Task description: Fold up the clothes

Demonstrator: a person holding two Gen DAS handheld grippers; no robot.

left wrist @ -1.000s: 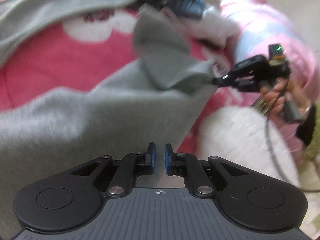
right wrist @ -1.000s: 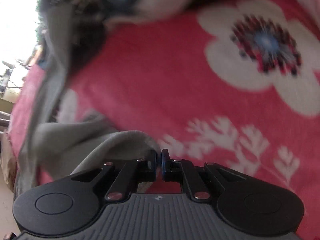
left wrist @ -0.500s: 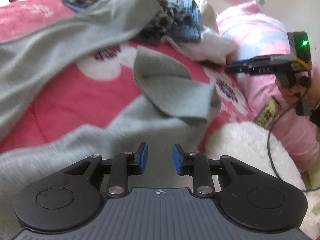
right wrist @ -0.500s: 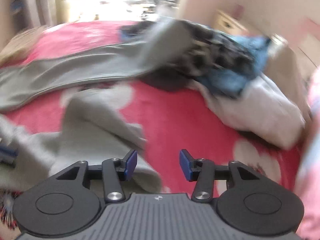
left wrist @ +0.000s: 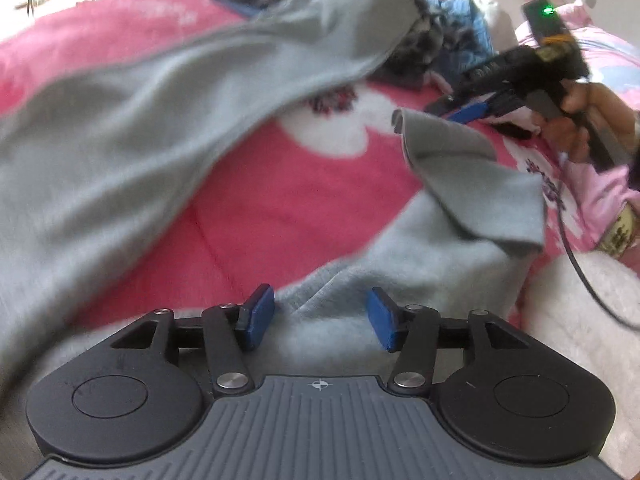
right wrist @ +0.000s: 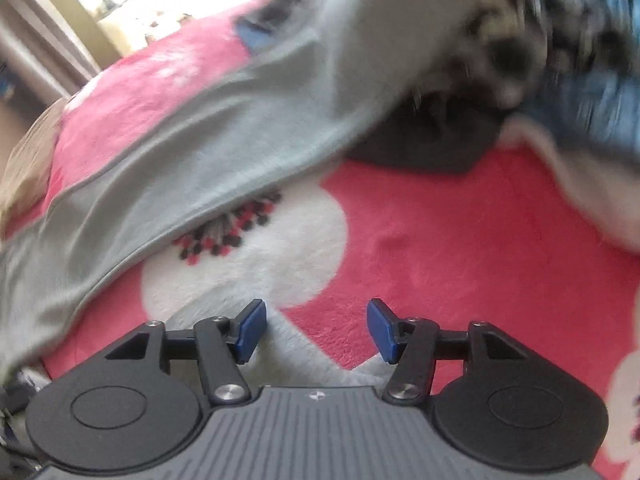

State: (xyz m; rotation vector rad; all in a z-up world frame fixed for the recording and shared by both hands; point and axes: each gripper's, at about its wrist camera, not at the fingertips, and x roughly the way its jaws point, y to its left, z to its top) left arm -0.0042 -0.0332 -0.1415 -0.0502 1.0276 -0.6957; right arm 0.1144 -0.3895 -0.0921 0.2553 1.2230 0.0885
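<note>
Left wrist view: both tongs, left [left wrist: 320, 316] and right [right wrist: 316, 330], gape apart, holding nothing; the grey garment [left wrist: 140, 120] sprawls across the pink floral blanket [left wrist: 288, 208]. Its turned-back flap [left wrist: 480, 184] could slip, loose fleece.

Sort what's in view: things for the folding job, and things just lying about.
For the job:
- grey fleece garment
- left gripper, open
- right gripper, open

Lying about:
- heap of blue, speckled and white clothes
- pink flowered blanket
- black cable

Grey fleece garment [left wrist: 140, 120] sprawled unfolded across pink floral blanket [left wrist: 300, 200], one corner flipped over.
</note>
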